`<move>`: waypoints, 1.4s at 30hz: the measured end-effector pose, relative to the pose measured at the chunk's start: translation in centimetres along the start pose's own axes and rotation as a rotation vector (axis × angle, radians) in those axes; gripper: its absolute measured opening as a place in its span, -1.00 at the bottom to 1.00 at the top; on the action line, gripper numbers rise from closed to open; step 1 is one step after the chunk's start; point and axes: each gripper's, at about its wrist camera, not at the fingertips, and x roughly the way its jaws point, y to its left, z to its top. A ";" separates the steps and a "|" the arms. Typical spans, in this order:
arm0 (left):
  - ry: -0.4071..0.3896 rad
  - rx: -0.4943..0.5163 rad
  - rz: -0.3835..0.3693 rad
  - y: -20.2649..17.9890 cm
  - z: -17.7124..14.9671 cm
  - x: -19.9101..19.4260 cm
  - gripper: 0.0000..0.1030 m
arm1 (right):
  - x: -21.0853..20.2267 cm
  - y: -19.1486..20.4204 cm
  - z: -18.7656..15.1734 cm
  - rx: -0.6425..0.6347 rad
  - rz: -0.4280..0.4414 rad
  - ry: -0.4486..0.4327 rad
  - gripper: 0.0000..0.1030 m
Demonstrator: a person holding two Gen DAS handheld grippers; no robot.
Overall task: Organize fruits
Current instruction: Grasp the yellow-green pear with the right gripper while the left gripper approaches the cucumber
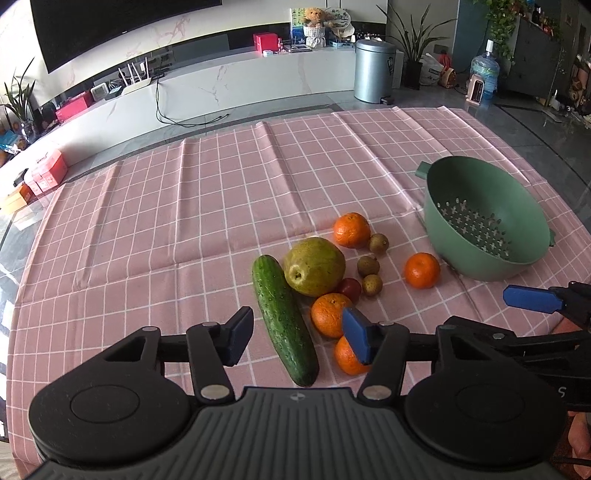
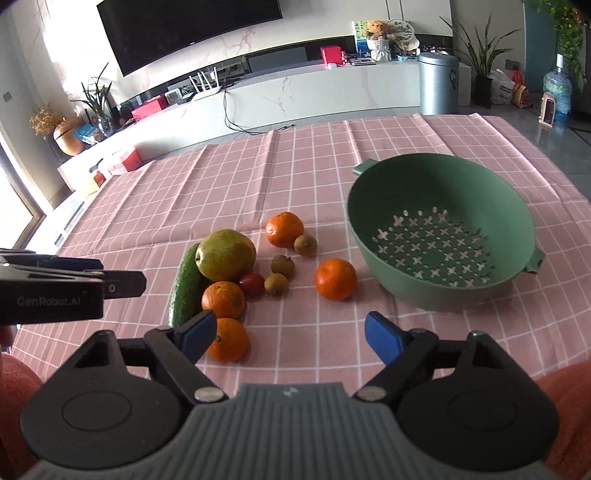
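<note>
Fruit pile (image 2: 236, 273) beside green colander (image 2: 439, 192)

Behind — television (image 2: 184, 29), bin (image 1: 373, 70), teddy bear (image 1: 314, 16).

"GenRobot.AI" is printed in grey on the left tool (image 2: 142, 282) body.

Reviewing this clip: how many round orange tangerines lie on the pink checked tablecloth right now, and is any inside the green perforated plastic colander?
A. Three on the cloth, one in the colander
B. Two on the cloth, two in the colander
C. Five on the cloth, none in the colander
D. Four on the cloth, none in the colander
D: four round orange tangerines sit on the pink checked tablecloth, and the green perforated plastic colander holds nothing.
</note>
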 end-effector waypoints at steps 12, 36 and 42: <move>0.209 -0.064 -0.029 3.2 1.6 8.4 0.04 | 6.5 2.7 2.2 -0.209 0.094 0.033 0.08; 0.197 -0.274 -0.162 7.9 1.1 10.7 -0.22 | 13.0 6.6 4.1 -0.466 0.139 0.053 0.19; 0.212 -0.374 -0.198 9.7 0.5 11.1 -0.05 | 14.2 8.2 3.9 -0.517 0.140 0.060 0.29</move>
